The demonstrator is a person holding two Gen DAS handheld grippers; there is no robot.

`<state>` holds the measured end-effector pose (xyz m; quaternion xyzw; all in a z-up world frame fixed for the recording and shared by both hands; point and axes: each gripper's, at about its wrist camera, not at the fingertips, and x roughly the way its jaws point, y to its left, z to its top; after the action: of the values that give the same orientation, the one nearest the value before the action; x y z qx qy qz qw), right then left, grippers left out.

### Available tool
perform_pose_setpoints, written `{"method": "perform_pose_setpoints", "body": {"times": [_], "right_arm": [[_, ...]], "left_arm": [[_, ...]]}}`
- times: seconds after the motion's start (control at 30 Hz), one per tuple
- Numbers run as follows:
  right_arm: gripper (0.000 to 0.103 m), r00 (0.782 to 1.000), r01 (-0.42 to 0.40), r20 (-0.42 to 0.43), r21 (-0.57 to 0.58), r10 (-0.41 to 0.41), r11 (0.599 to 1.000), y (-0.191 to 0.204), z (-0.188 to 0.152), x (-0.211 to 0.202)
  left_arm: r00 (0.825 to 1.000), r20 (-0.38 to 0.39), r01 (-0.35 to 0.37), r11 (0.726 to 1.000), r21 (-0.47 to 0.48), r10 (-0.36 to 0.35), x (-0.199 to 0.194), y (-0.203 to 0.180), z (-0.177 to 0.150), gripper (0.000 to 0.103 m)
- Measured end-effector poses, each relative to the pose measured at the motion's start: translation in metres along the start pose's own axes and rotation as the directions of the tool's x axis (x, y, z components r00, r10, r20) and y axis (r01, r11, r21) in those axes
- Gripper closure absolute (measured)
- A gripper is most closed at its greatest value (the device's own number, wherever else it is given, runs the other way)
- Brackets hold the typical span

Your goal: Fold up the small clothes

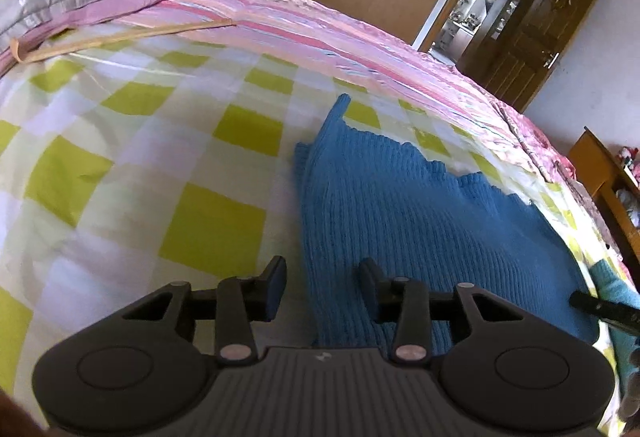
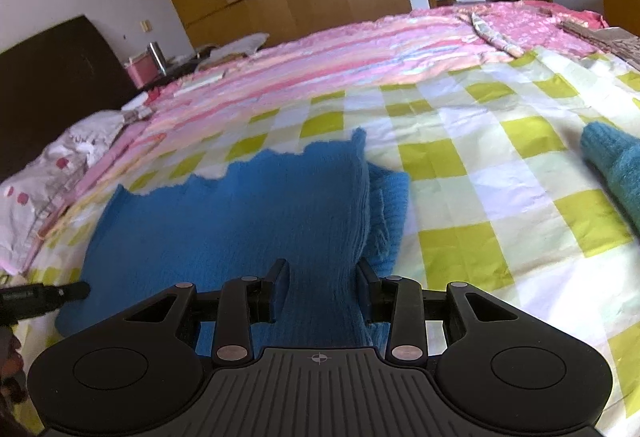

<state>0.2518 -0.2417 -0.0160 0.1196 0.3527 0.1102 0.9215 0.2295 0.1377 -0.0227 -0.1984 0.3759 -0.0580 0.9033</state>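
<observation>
While the blue knit (image 2: 240,221) is lying partly folded on the checked bedsheet (image 2: 460,173), both the left gripper (image 1: 322,285) and right gripper (image 2: 322,283) are hovering with jaws released, so a shallow pinch is risking dragging one layer and skewing the fold.

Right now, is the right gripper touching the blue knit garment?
Cannot tell. In the right wrist view the right gripper has its open fingers either side of the blue knit garment, but no contact or gap shows plainly.
</observation>
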Motion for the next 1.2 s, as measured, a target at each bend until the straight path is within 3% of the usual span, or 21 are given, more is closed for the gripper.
{"method": "perform_pose_setpoints", "body": {"times": [0.13, 0.23, 0.33, 0.37, 0.4, 0.43, 0.67, 0.73, 0.83, 0.9, 1.2], "right_arm": [[0.075, 0.999, -0.003, -0.04, 0.045, 0.004, 0.999, -0.007, 0.001, 0.011], [0.071, 0.999, -0.027, -0.046, 0.052, 0.03, 0.998, -0.008, 0.002, 0.012], [0.071, 0.998, -0.023, -0.05, 0.033, 0.025, 0.999, -0.006, 0.0, 0.014], [0.075, 0.998, -0.023, -0.054, 0.034, 0.025, 0.999, -0.006, 0.001, 0.015], [0.088, 0.998, -0.022, -0.057, 0.038, 0.024, 0.999, -0.006, 0.001, 0.014], [0.096, 0.998, -0.022, -0.059, 0.044, 0.025, 0.999, -0.006, 0.002, 0.013], [0.096, 0.994, -0.101, 0.045, 0.037, 0.1, 0.994, -0.002, 0.003, -0.04], [0.096, 0.993, -0.103, 0.055, 0.051, 0.101, 0.993, -0.006, -0.004, -0.045], [0.096, 0.999, -0.03, -0.032, 0.08, 0.033, 0.996, -0.019, -0.018, -0.019], [0.096, 0.997, -0.014, -0.071, 0.094, 0.021, 0.995, -0.025, -0.024, -0.006], [0.088, 1.0, 0.017, -0.005, 0.089, -0.017, 0.996, -0.023, -0.018, -0.023]], "left_arm": [[1.0, -0.006, 0.022, 1.0, 0.008, -0.022, -0.007, -0.004, -0.001, 0.065], [1.0, -0.007, 0.029, 0.998, 0.05, -0.029, -0.012, -0.011, -0.006, 0.06], [0.999, -0.036, 0.009, 0.996, 0.093, -0.006, -0.004, -0.016, -0.01, 0.063], [0.999, -0.039, 0.0, 0.996, 0.091, 0.003, -0.002, -0.016, -0.011, 0.068], [0.999, -0.04, 0.004, 0.996, 0.086, -0.001, -0.001, -0.016, -0.01, 0.079], [0.999, -0.039, 0.013, 0.997, 0.079, -0.01, -0.003, -0.016, -0.009, 0.081], [0.996, 0.015, 0.084, 0.995, 0.055, -0.085, -0.035, -0.018, -0.005, 0.083], [0.998, -0.002, 0.065, 0.997, 0.049, -0.065, -0.03, -0.014, -0.011, 0.083], [0.999, -0.048, 0.013, 0.999, 0.038, -0.011, -0.013, -0.008, -0.021, 0.083], [0.999, -0.034, 0.003, 0.998, 0.059, -0.001, -0.016, -0.013, -0.024, 0.083], [0.999, 0.001, -0.049, 0.995, 0.084, 0.049, -0.029, -0.016, -0.029, 0.079]]}}
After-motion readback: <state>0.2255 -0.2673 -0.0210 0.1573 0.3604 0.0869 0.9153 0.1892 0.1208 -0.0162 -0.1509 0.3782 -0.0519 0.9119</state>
